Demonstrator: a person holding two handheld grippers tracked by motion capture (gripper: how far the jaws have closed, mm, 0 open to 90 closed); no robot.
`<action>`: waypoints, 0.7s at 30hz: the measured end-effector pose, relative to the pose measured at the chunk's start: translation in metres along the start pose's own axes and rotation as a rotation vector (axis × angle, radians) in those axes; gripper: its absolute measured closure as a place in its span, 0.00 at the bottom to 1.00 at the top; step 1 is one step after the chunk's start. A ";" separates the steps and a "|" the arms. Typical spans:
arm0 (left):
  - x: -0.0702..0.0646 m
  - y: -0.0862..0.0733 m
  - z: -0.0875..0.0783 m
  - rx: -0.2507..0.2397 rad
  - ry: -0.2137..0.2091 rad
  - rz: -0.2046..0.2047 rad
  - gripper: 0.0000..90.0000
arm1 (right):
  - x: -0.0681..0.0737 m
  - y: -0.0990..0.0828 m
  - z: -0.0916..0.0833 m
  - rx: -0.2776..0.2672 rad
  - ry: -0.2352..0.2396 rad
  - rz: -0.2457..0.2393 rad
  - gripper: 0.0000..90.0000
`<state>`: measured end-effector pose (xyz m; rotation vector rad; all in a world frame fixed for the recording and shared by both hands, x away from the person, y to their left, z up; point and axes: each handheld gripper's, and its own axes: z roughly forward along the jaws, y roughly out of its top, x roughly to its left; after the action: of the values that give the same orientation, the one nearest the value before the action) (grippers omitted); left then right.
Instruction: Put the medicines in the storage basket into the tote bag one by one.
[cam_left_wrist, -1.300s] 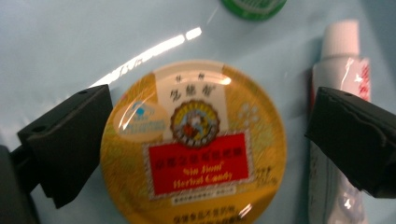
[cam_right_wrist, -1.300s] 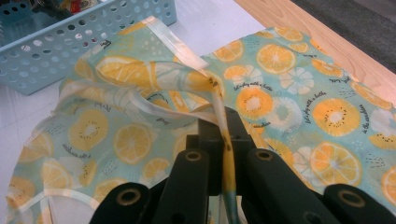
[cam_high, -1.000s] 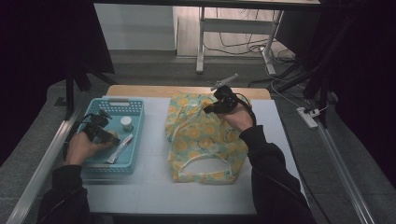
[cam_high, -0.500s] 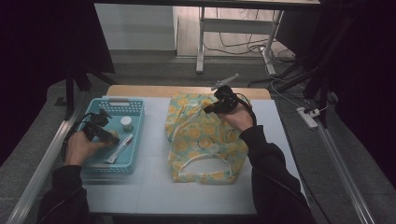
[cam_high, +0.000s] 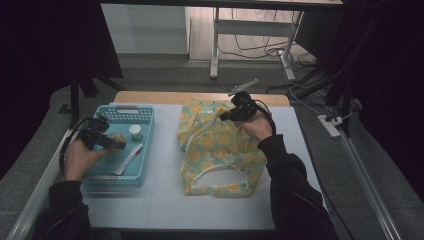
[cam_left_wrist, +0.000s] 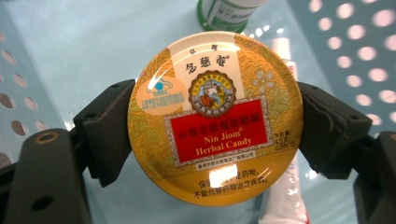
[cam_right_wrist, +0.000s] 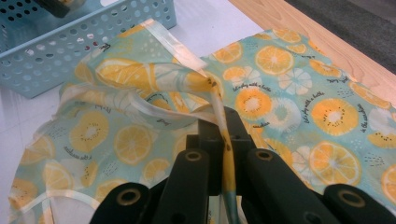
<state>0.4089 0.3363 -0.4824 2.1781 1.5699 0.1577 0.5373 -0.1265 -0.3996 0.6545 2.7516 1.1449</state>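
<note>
Lifted a little since the earlier frame, the left tool (cam_high: 107, 142) now holds the round yellow candy tin (cam_left_wrist: 215, 116) just above the floor of the light blue perforated plastic basket (cam_high: 146, 112), its jaws pressing both sides of the tin. Left hand (cam_high: 80, 157) lies over the basket's near left part, forearm coming from below. Right tool (cam_right_wrist: 224, 154) is closed on a raised edge of the lemon-printed fabric bag (cam_high: 220, 150), right of the basket on the table (cam_high: 165, 200); right hand (cam_high: 257, 127) has stayed raised over the bag's far part.
</note>
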 end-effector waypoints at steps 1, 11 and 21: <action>-0.002 -0.001 -0.003 -0.014 -0.006 0.008 0.23 | 0.000 0.000 0.000 -0.001 0.000 0.000 0.99; -0.021 -0.007 -0.025 -0.111 -0.058 0.062 0.23 | 0.001 0.000 -0.001 -0.015 -0.003 -0.003 0.99; -0.047 -0.007 -0.035 -0.158 -0.109 0.131 0.23 | 0.000 0.000 -0.001 -0.023 -0.007 -0.005 0.99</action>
<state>0.3746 0.3050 -0.4462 2.1277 1.3112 0.1933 0.5367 -0.1269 -0.3985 0.6472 2.7286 1.1692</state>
